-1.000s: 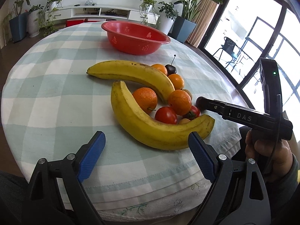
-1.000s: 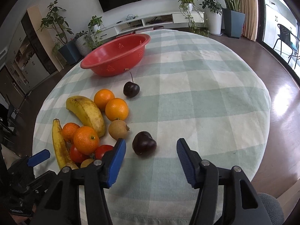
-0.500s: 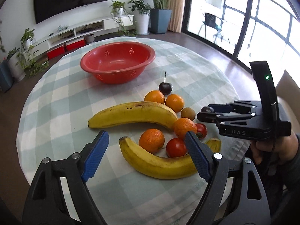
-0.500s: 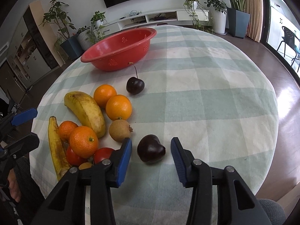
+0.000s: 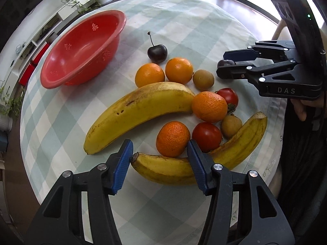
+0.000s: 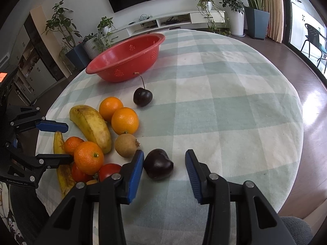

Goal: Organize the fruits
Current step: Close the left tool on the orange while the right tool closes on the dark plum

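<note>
**Inspection: both grippers set over fruit, nothing lifted**

My left gripper (image 5: 159, 155) points steeply down over the near edge of the fruit cluster. Its jaws have just been closing and now stand partly open. Between them lie the stem end of the near banana (image 5: 196, 161) and the lower edge of a mandarin (image 5: 173, 138). The left pad sits just beside the banana's stem tip; I cannot tell whether it touches. The right pad overlaps the banana's body in the left wrist view, but I see no firm clamp. I record this gripper as released, holding nothing.

My right gripper (image 6: 164, 165) straddles the dark plum (image 6: 158, 164) on the checked tablecloth (image 6: 224, 112). Its jaws have narrowed slightly. The left pad is at the plum's side, touching or very nearly so; the right pad stands clearly apart from it, with bare cloth showing between. The plum rests on the cloth, not gripped.

The remaining fruit lies left of the plum: a large banana (image 5: 141, 110), two oranges (image 5: 150, 74), a bigger mandarin (image 5: 209, 106), two tomatoes (image 5: 206, 136) and two small brown fruits (image 5: 203, 79). A stemmed cherry (image 5: 157, 53) sits apart, towards the red colander (image 5: 81, 47), which stands beyond the cluster with no fruit visible in it.
</note>
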Demonstrator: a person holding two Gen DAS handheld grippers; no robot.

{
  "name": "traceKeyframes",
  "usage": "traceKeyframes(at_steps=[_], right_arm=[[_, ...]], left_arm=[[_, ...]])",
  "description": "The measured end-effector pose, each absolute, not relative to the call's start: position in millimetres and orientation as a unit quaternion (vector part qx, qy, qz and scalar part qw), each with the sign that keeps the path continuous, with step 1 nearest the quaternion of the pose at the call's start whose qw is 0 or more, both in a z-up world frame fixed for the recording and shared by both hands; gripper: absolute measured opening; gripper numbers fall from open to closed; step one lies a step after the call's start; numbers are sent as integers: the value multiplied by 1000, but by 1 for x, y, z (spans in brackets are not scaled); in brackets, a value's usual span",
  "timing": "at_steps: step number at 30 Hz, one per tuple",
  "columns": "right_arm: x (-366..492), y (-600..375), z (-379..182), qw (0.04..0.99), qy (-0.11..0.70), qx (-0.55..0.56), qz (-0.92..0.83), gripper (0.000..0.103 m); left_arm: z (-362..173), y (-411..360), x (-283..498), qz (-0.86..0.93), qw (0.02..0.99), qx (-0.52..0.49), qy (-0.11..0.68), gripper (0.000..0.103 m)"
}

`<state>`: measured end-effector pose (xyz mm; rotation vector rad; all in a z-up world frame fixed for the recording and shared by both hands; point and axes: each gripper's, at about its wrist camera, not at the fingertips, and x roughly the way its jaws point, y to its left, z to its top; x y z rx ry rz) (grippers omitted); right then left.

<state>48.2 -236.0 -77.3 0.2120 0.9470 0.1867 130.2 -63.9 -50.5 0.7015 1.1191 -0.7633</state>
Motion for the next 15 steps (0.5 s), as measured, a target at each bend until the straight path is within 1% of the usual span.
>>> traceKeyframes(at_steps=[7,10,15], right_arm=[[47,-239,-78,879,453,111,96,46],[48,-240,-78,879,453,113,97,46],[47,-240,-78,878,453,114,99,46]], left_arm=[[-44,-86,126,-380,688,379,488,53],[-48,-92,130,-376,675,396,495,53],[-50,-92,143,-387,656,382,523,53]])
